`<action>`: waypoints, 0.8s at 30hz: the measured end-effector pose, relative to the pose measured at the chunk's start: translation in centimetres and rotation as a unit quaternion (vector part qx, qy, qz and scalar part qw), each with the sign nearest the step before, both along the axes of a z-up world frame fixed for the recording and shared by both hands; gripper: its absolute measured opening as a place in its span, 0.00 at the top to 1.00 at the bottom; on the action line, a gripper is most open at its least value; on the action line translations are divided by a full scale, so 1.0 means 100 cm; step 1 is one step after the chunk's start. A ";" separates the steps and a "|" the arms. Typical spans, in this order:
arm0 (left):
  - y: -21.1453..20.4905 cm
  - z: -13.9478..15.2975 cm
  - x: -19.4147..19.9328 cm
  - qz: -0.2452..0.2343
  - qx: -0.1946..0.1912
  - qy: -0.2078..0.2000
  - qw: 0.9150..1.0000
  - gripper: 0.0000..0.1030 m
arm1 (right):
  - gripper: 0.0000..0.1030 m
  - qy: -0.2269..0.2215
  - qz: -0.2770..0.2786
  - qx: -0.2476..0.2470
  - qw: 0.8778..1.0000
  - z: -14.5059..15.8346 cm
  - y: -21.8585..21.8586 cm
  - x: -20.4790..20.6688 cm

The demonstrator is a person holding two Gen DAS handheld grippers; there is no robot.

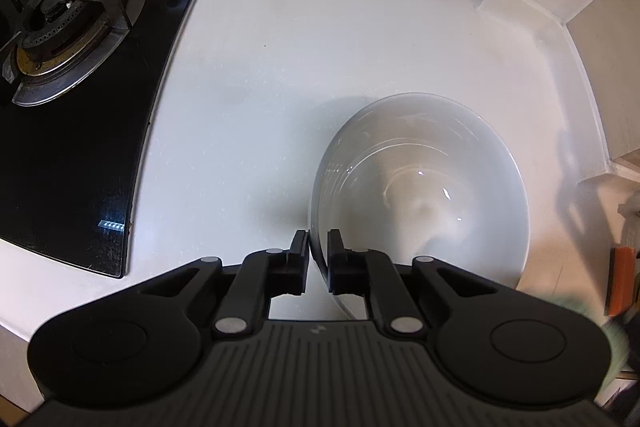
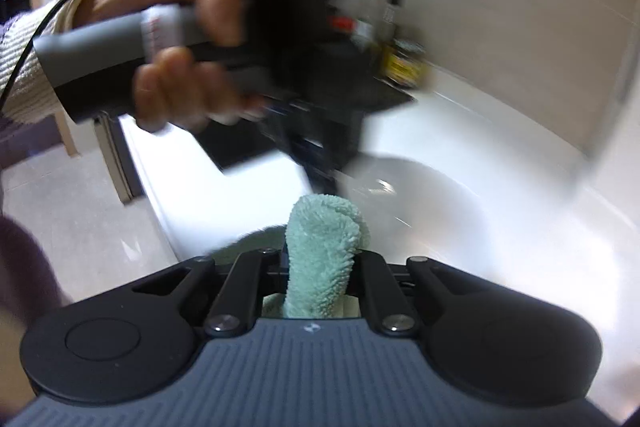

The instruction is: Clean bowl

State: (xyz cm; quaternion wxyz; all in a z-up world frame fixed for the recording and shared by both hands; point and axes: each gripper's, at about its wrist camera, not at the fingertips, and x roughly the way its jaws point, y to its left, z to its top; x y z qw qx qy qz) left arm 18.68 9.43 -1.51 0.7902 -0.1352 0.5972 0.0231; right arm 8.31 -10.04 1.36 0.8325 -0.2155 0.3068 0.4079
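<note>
While the left gripper (image 1: 318, 259) straddles the near rim of the white bowl (image 1: 420, 187), its jaws stand slightly apart with the rim between them, seemingly not pressing. That bowl sits on the white counter (image 1: 260, 87), right of the black stove (image 1: 80, 67). Clamped in the right gripper (image 2: 322, 259), a green cloth (image 2: 324, 239) pokes forward.

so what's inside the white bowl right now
The glossy white ceramic bowl on the white countertop looks empty: only light reflections and faint streaks show inside. The left hand-held gripper, straddling the near rim, covers a small patch of the inner wall.
</note>
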 end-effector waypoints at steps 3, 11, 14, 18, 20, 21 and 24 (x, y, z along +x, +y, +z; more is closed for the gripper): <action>-0.002 0.000 -0.002 -0.004 0.007 -0.007 1.000 0.93 | 0.92 -0.041 -0.055 -0.055 0.996 0.017 -0.026 0.031; -0.009 0.000 -0.008 -0.009 0.028 -0.025 0.999 0.93 | 0.92 -0.013 -0.029 -0.048 0.998 0.013 0.009 0.153; -0.009 0.000 -0.009 -0.006 0.028 -0.030 0.999 0.93 | 0.92 0.064 0.047 -0.006 0.997 0.005 0.038 0.183; -0.011 0.000 -0.011 -0.008 0.036 -0.036 0.999 0.93 | 0.92 0.133 0.119 0.003 0.984 0.003 0.076 0.206; -0.012 0.000 -0.011 -0.007 0.039 -0.037 0.999 0.93 | 0.92 0.174 0.150 -0.010 0.973 -0.005 0.100 0.220; -0.012 0.000 -0.010 -0.005 0.041 -0.038 0.998 0.93 | 0.92 0.189 0.160 -0.018 0.969 -0.010 0.111 0.225; -0.012 -0.001 -0.010 0.003 0.045 -0.041 0.998 0.95 | 0.92 0.256 0.155 -0.041 0.953 -0.029 0.129 0.239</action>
